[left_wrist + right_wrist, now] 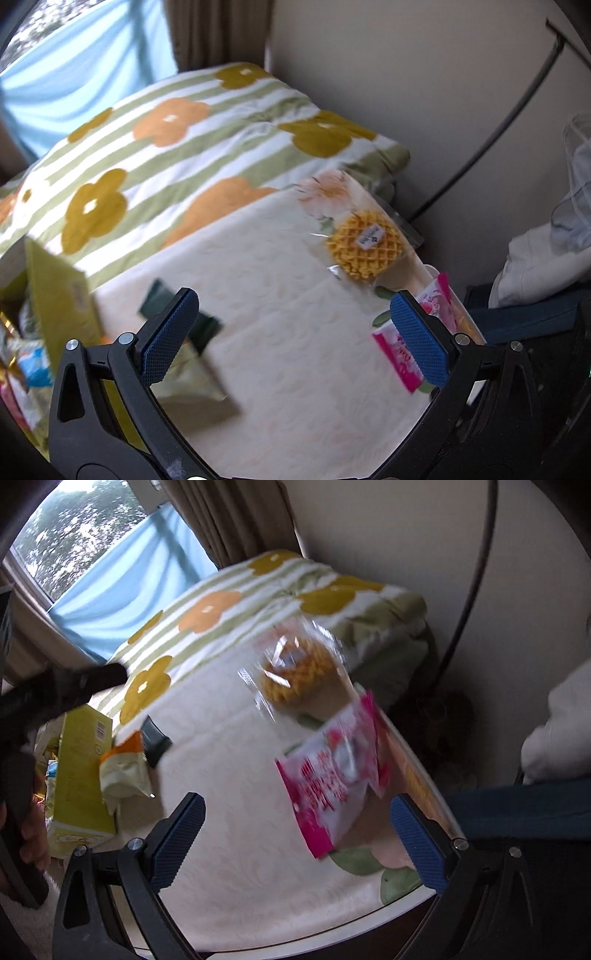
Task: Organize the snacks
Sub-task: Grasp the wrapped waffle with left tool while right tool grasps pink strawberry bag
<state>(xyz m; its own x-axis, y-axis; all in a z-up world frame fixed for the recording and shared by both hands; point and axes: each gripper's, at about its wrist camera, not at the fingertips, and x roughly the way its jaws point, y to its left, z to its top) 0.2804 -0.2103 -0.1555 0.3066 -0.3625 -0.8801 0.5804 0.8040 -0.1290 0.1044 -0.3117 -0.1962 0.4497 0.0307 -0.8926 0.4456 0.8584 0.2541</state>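
Observation:
A wrapped yellow waffle (364, 246) (291, 679) lies at the far right of the cream tablecloth (280, 325). A pink snack packet (402, 354) (332, 775) lies nearer, by the table's right edge. On the left sit a pale green packet (192, 376) (123, 771), a dark green packet (173, 306) (155, 740) and a yellow-green box (62, 295) (81, 775). My left gripper (295, 339) hangs open over the cloth with nothing between its fingers. My right gripper (297, 838) is open too, the pink packet lying just beyond its right finger.
A flower-patterned blanket (177, 147) lies folded behind the table. More packets (26, 365) sit inside the box area at the far left. The wall (406, 74) and a dark cable (498, 129) are at the right. A person's hand (33, 834) holds the other gripper's handle.

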